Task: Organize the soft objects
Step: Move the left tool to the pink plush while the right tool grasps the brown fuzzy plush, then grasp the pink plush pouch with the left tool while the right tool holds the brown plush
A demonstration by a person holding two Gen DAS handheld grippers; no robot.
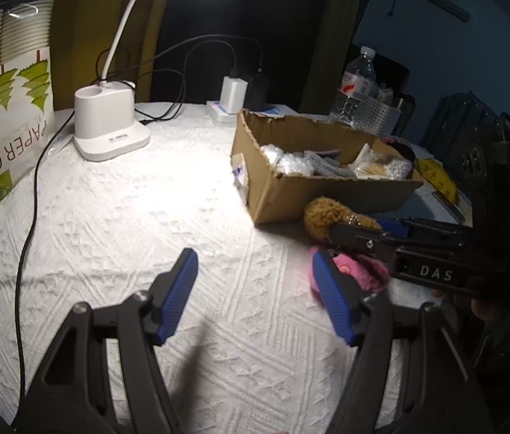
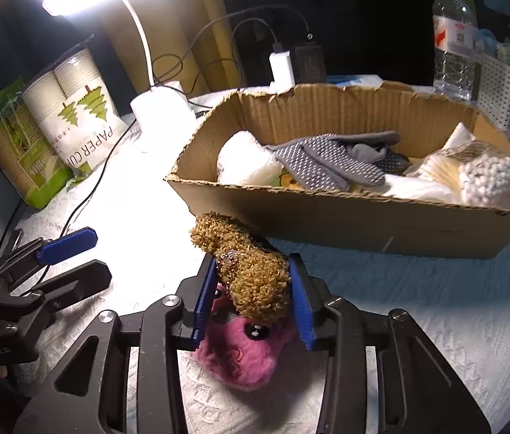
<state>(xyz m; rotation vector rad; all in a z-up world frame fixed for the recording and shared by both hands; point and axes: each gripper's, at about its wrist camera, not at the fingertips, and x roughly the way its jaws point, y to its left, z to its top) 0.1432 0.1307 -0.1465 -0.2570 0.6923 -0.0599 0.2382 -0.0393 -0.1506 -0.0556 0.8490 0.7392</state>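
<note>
A brown curly plush toy (image 2: 251, 271) sits between the blue pads of my right gripper (image 2: 255, 285), which is shut on it, just above a pink plush toy (image 2: 244, 350) lying on the white tablecloth. The cardboard box (image 2: 363, 217) stands just beyond, holding a grey dotted glove (image 2: 323, 159), a white plush (image 2: 244, 162) and other soft items. My left gripper (image 1: 255, 282) is open and empty over the cloth; in its view the brown toy (image 1: 323, 217), the pink toy (image 1: 363, 271) and the box (image 1: 327, 188) lie to its right.
A white lamp base (image 1: 110, 126) with cables stands at the back left. A paper cup pack (image 1: 5, 108) stands at the far left. A water bottle (image 2: 454, 36) and a white basket (image 2: 504, 86) stand behind the box. A power strip with chargers (image 1: 233, 105) sits at the back.
</note>
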